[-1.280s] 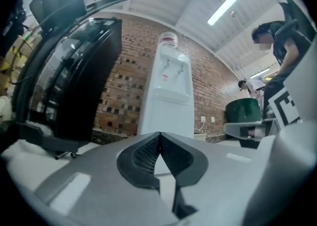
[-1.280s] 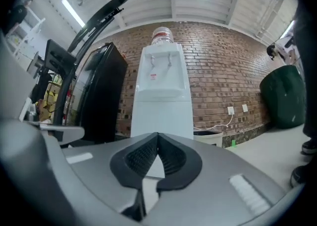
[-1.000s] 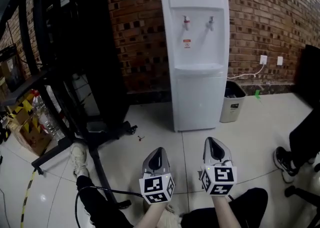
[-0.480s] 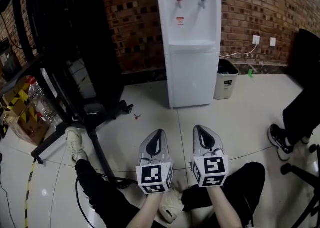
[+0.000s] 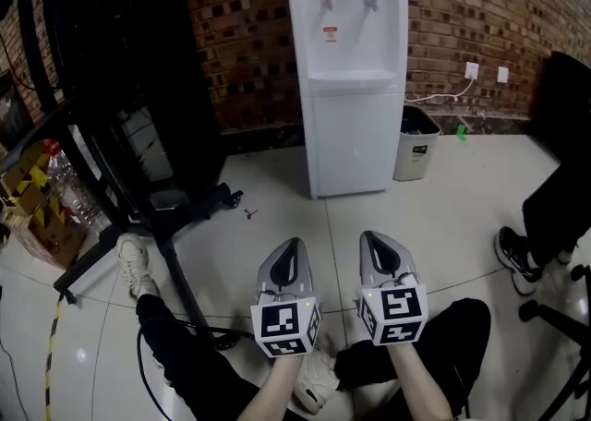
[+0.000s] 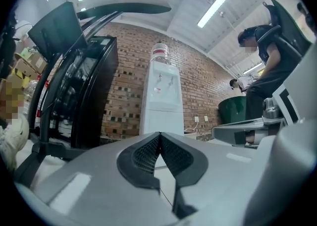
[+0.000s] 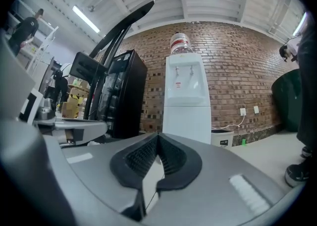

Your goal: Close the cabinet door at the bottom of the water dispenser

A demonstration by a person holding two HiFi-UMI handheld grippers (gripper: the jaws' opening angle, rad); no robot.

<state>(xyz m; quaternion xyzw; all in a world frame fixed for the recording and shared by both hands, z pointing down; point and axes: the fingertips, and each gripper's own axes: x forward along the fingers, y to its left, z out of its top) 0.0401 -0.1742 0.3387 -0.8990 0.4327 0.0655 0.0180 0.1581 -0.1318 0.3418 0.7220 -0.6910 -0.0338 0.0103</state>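
Left fingers (image 6: 141, 155): closed, the pads meeting at the tips, nothing between them.
Right fingers (image 7: 138, 159): closed in the same way, and empty.
Left gripper (image 5: 290, 246): held low over the floor, pointing at the water dispenser, just beside the right gripper but not touching it.
Right gripper (image 5: 375, 238): level with the left one, also pointing at the dispenser.
Cabinet door (image 5: 354, 144): the lower front panel of the water dispenser. It sits flush with the body and looks shut, well apart from both grippers.
Water dispenser (image 5: 344, 59): white, upright against the brick wall (image 5: 480, 4), with two taps and a bottle on top.
Waste bin (image 5: 415, 142): on the floor just right of the dispenser.
Black cabinet (image 5: 138, 68): left of the dispenser.
Floor (image 5: 434, 216): pale tiles.
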